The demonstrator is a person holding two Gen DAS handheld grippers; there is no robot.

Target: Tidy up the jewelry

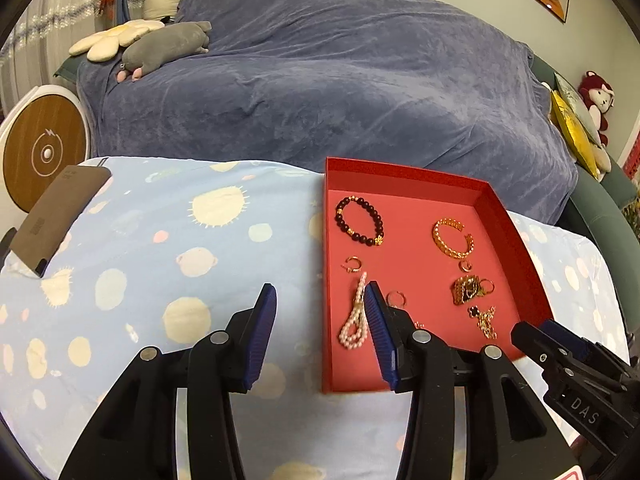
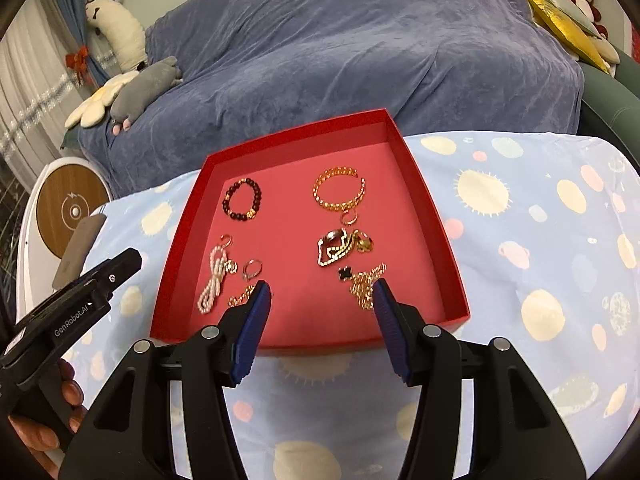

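- A shallow red tray (image 2: pixel 424 216) lay mid-frame in the right wrist view on a pale blue spotted cloth (image 2: pixel 540 240).
- In it sat a dark bead bracelet (image 2: pixel 242 200) at upper left, a gold chain bracelet (image 2: pixel 339 190) at upper right, a pearl strand (image 2: pixel 214 280) at lower left and a tangled gold necklace (image 2: pixel 362 284) at lower right.
- Small rings and a gold-and-dark piece between them were hard to make out.
- The right gripper (image 2: pixel 322 292) hovered wide open over the tray's near edge, holding nothing.
- The left gripper (image 1: pixel 320 296) stood wide open too, straddling the tray's left wall; 1 finger (image 1: pixel 378 328) hid part of the floor.
- Bare red floor lay at the tray's middle.
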